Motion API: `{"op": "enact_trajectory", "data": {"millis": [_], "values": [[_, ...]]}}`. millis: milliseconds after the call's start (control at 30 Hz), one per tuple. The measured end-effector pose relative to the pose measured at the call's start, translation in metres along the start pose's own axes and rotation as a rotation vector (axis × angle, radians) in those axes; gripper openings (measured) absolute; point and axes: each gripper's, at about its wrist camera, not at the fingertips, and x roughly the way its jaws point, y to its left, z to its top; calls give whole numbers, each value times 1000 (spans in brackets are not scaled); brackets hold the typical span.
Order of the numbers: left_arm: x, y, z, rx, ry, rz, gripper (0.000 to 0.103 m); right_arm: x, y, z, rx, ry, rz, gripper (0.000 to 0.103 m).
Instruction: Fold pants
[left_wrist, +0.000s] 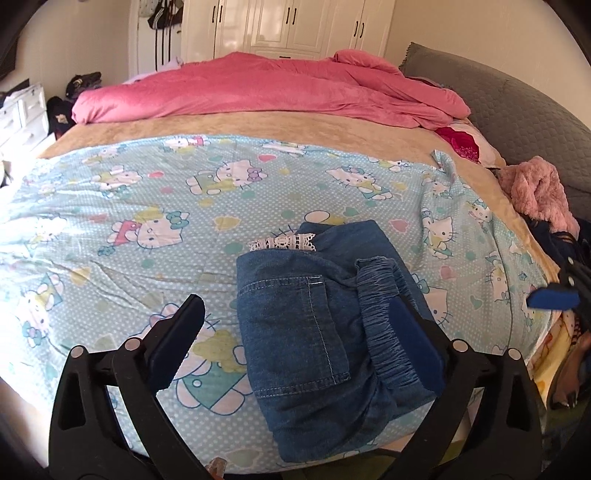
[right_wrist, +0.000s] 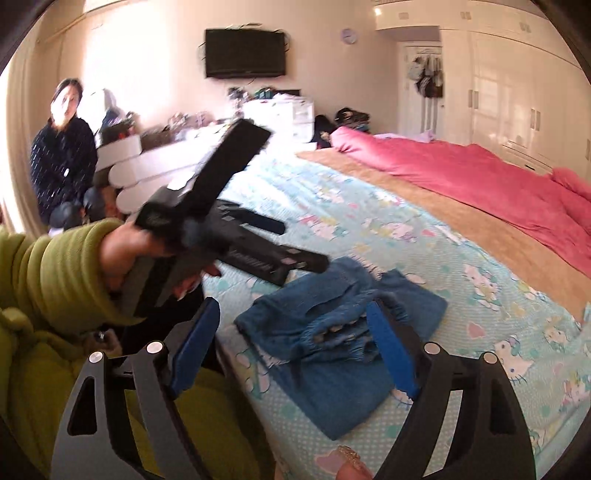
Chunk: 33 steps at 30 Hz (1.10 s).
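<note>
The pants (left_wrist: 317, 321), blue denim, lie folded into a compact bundle on the sheet (left_wrist: 147, 206), a light-blue cartoon-cat print, near the bed's front edge. A back pocket faces up and the gathered elastic waistband runs along the bundle's right side in the left wrist view; a strip of white lace trim shows at the far fold. The left gripper (left_wrist: 306, 325) is above the bundle with jaws spread wide: the left finger stands clear over bare sheet, the right finger overlaps the waistband in the picture, and nothing is gripped. In the right wrist view the pants (right_wrist: 343, 332) lie ahead of and below the right gripper (right_wrist: 295, 350), whose jaws also stand wide and empty; the bundle shows between its blue pads (right_wrist: 388, 350), and contact cannot be confirmed. The same view shows the left gripper (right_wrist: 295, 247) held by a hand (right_wrist: 125, 254) in a green sleeve (right_wrist: 55, 277), left of the pants. Beyond the sheet lie a tan blanket (left_wrist: 295, 129) and a pink quilt (left_wrist: 258, 88). A person (right_wrist: 62, 155) in dark clothing sits by the far wall.
</note>
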Motion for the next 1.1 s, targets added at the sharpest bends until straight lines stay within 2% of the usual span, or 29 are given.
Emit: {"op": "enact_trajectory", "data": {"millis": [133,200,467,800,1100], "values": [[-7,-2,0,4,-17,6,94,-5,-12,3,60,-31,-40,82],[-9,-1,0,0,-20,6,94,-7,-18,4,87,-42,-69,94],[-5,4,-3,-16,-13,13,94,0,-47,0,202,-38,-158,94],[18,21,-14,-61,46,24,94,35,-84,-17,361,77,-254,94],[41,33,-24,-108,102,-5,94,61,-109,-37,490,170,-248,93]]}}
